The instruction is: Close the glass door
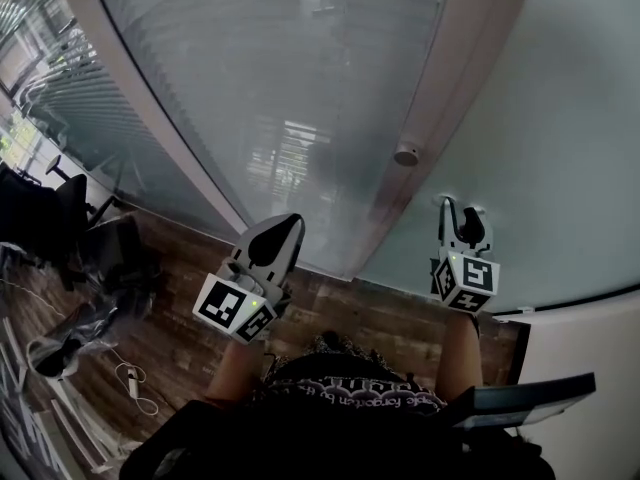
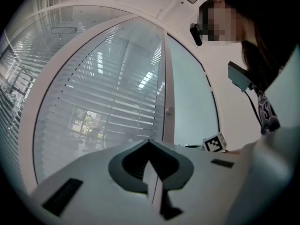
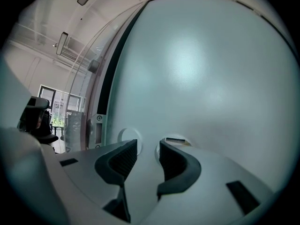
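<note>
Glass door: the plain frosted pane (image 1: 530, 118) on the right of the head view. Its edge, with a metal lock plate (image 3: 98, 125), shows in the right gripper view, where a dark strip runs along that edge. The door appears not yet fully home.
Right gripper: (image 3: 147, 146) held level, close up to the door, jaws apart with nothing clamped. Two round fittings (image 3: 129, 136) on the glass sit just behind the jaw tips; contact cannot be confirmed.
Left gripper: (image 2: 150, 146) jaws together and empty, pointed at the slatted glass wall (image 2: 108, 102), to the left of the frame post (image 1: 430, 118).
Risk 1, slipping: the frosted glass looks smooth and hard, so a push from bare jaw tips could skate sideways off the pane.
Risk 2, poor hold: jaws closing beside a fitting and not around it would leave no purchase.
Risk 3, pinching: the left gripper lies near the post and its small knob (image 1: 406, 155), and could be caught if the door swings that way.
Risk 4, slamming: too hard a shove would drive glass against frame.
Surface: dark wood-plank floor (image 1: 370, 313), with loose cables (image 1: 135, 380) at lower left.
Room: an office, with a black chair (image 1: 65, 208) at left and daylight behind the blinds.
</note>
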The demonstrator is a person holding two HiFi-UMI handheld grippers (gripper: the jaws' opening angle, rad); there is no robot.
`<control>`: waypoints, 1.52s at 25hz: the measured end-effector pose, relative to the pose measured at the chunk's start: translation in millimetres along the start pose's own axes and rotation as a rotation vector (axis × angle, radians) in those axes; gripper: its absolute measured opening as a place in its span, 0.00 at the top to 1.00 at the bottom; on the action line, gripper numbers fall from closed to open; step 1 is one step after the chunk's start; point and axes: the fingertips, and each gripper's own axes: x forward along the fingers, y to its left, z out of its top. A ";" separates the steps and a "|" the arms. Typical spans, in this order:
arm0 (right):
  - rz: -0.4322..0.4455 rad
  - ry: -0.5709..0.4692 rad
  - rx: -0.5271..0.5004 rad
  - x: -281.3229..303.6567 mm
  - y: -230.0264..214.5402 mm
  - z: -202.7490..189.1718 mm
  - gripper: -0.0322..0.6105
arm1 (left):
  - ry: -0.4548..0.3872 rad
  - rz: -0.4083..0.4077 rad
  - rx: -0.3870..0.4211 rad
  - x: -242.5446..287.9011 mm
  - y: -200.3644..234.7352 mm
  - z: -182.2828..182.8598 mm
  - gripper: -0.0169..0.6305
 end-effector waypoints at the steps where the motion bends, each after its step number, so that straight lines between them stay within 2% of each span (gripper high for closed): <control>1: 0.001 -0.010 -0.001 -0.2 0.4 -0.1 0.73 | 0.002 -0.004 -0.005 1.4 0.5 -1.2 0.97; 5: 0.003 -0.009 -0.002 -1.6 1.3 -0.9 0.73 | -0.001 -0.010 -0.041 4.9 3.4 -4.4 0.97; 8: -0.002 0.002 -0.057 -5.0 1.5 -0.7 0.72 | -0.008 -0.023 -0.063 8.6 0.8 -4.4 0.97; 11: -0.008 0.007 -0.100 -16.0 4.9 -2.2 0.72 | -0.013 -0.033 -0.063 8.9 -3.8 -3.2 0.97; 14: -0.008 0.011 -0.085 -34.9 7.3 -5.3 0.72 | -0.017 -0.041 -0.058 8.3 -9.1 -1.0 0.97; 18: 0.023 -0.091 -0.066 -65.1 16.8 17.9 0.72 | -0.012 -0.053 -0.050 9.9 -16.5 1.3 0.97; 20: 0.039 -0.130 -0.078 -74.4 23.3 30.6 0.80 | -0.010 -0.066 -0.045 10.8 -23.6 0.8 0.97; 21: 0.032 -0.139 -0.096 -77.8 24.5 34.5 0.91 | -0.011 -0.075 -0.043 11.3 -28.1 0.3 0.97; 22: 0.024 -0.144 -0.115 -80.9 25.2 36.7 0.94 | -0.013 -0.085 -0.040 11.8 -33.1 -0.4 0.97; 27: 0.048 -0.129 -0.112 -92.8 30.9 31.0 0.95 | -0.008 -0.114 -0.031 13.2 -53.2 -3.7 0.97; 38: 0.048 -0.099 -0.107 -94.9 26.7 25.0 0.95 | 0.015 -0.115 -0.029 9.1 -62.7 -11.4 0.97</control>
